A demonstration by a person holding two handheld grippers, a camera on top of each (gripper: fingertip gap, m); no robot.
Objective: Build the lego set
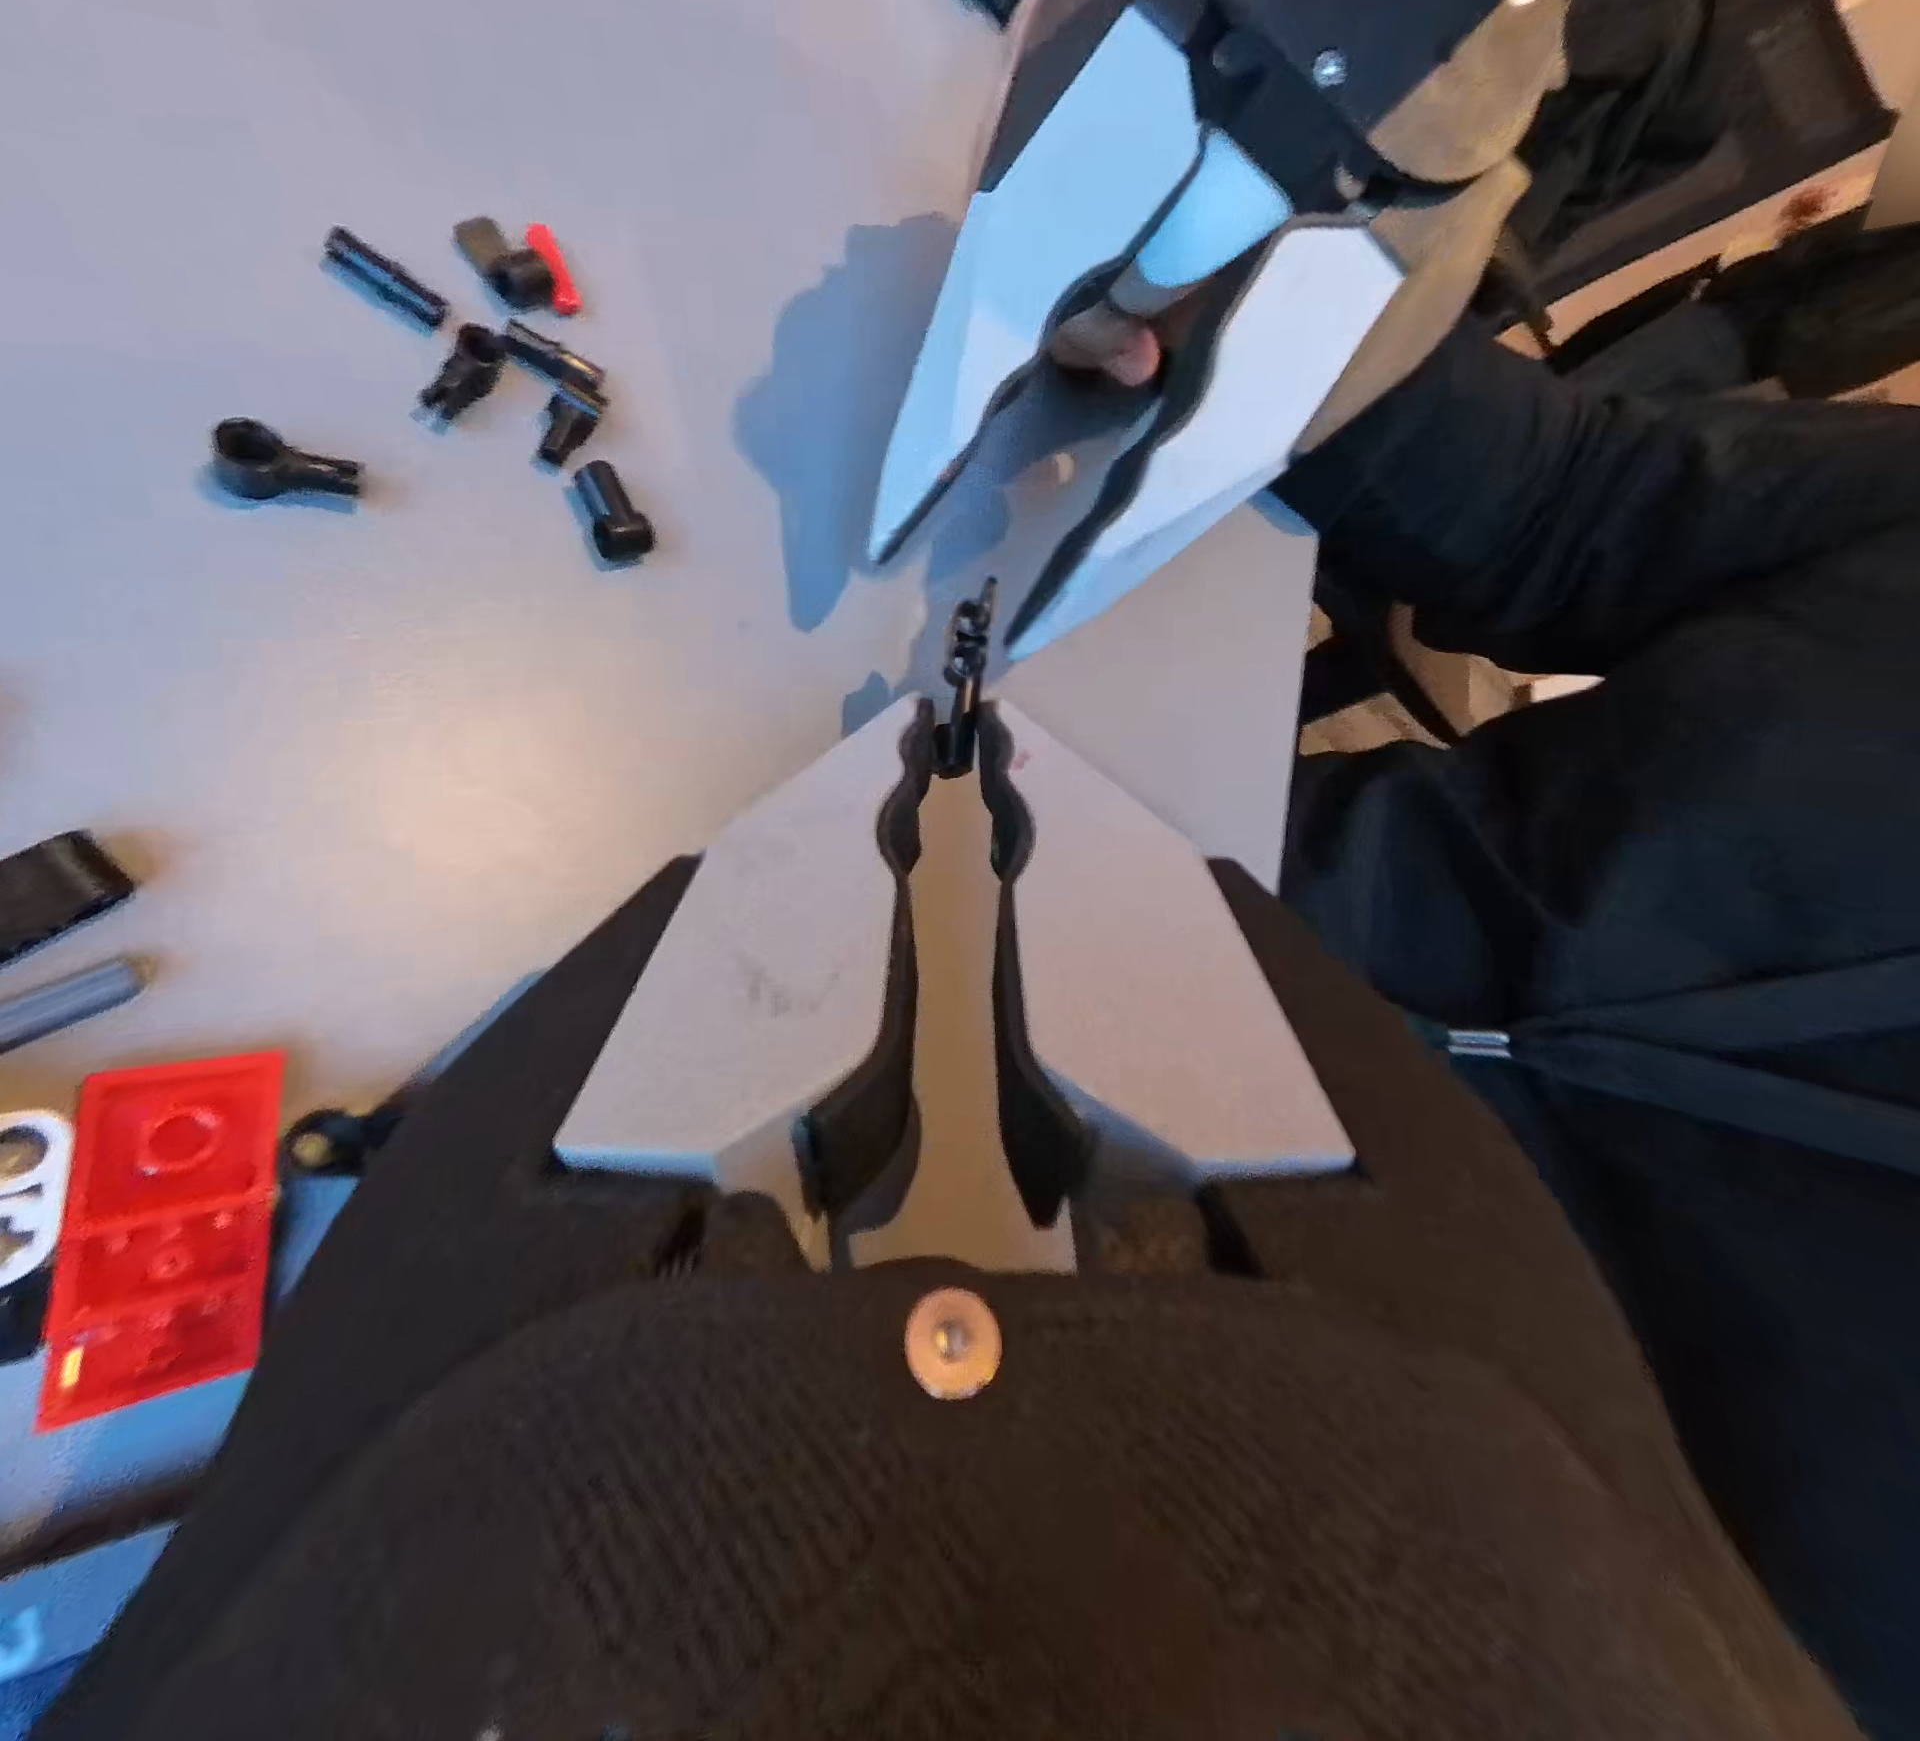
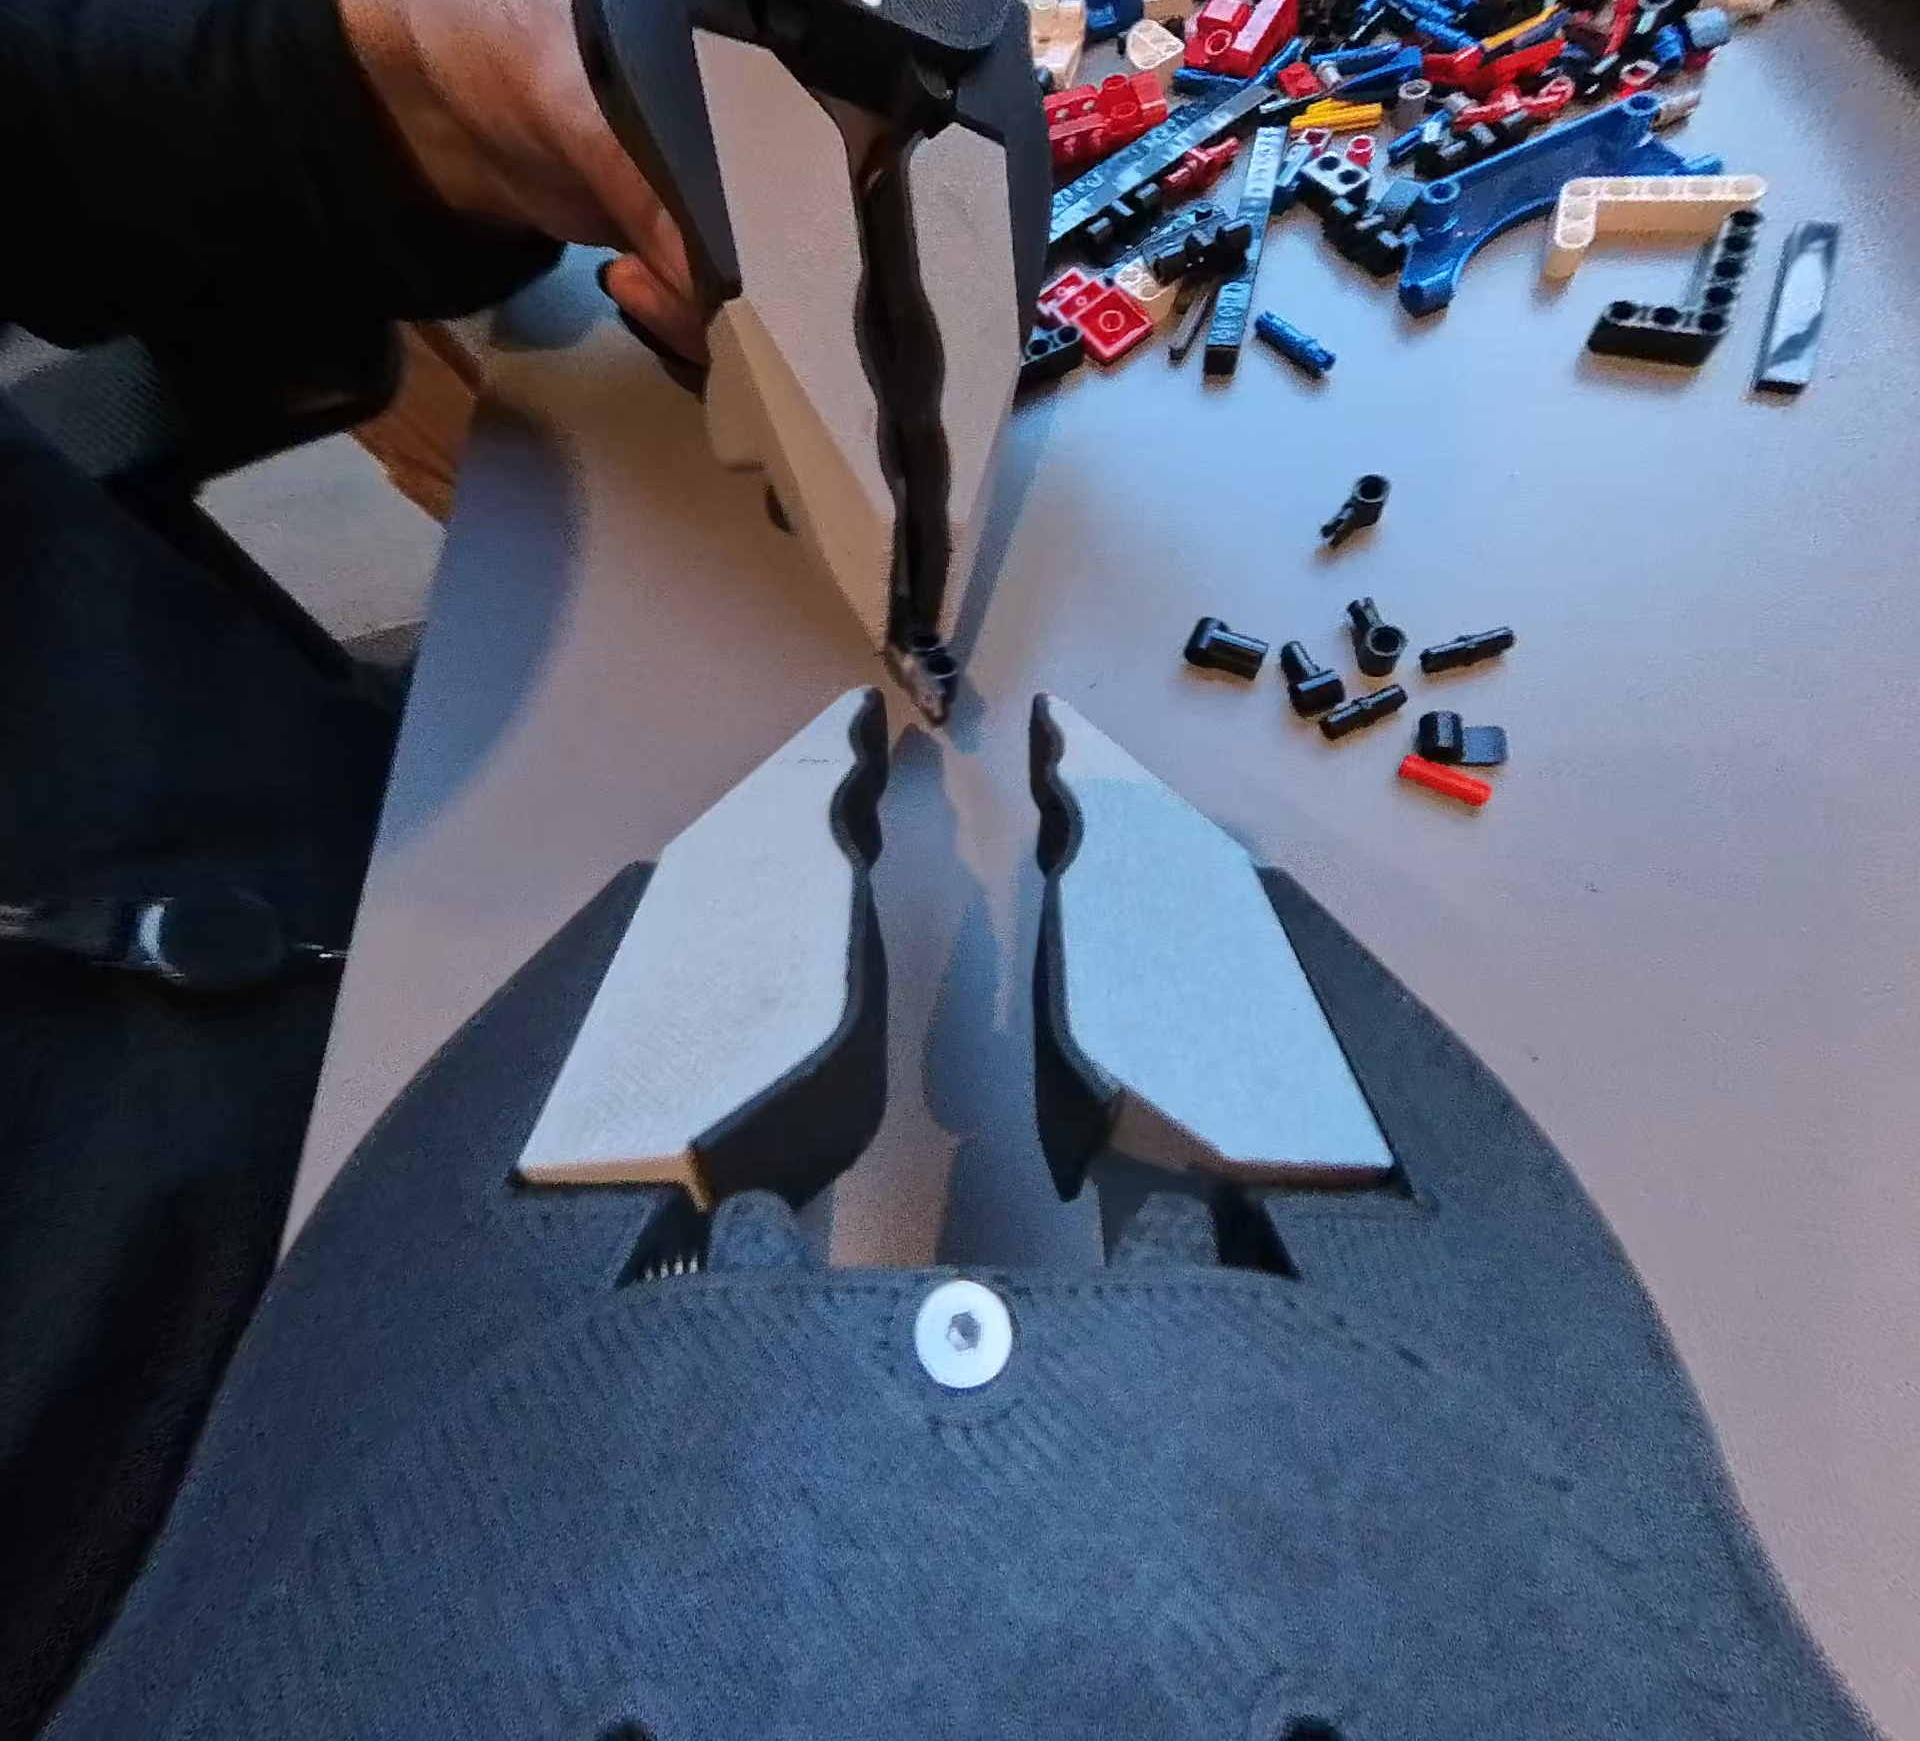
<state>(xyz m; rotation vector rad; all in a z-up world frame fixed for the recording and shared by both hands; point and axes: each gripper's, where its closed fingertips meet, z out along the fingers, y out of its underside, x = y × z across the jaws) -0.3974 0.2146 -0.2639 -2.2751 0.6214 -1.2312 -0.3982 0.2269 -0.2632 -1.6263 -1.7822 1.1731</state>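
Observation:
My left gripper (image 1: 951,727) is shut on a small black lego connector piece (image 1: 961,668) that sticks out past its tips, a little above the table. In the right wrist view the left gripper (image 2: 920,642) comes down from above with the same piece (image 2: 928,665) in its tips. My right gripper (image 2: 954,704) is open and empty, its tips just in front of the held piece, one on each side. In the left wrist view the right gripper (image 1: 945,600) faces mine, with the piece's end between its open tips.
Several loose black connectors and pins (image 1: 520,361) with a red pin (image 1: 551,268) lie on the grey table; they also show in the right wrist view (image 2: 1351,673). A big pile of mixed lego parts (image 2: 1351,81) lies farther back. A red plate (image 1: 166,1234) is at lower left. The table edge (image 1: 1299,652) is close. Less than 4 cm separates the two grippers' tips. Both grippers' tips are roughly 12 centimeters from the red plate (image 1: 166,1234). Seen from the right wrist view (image 2: 1091,305) as well.

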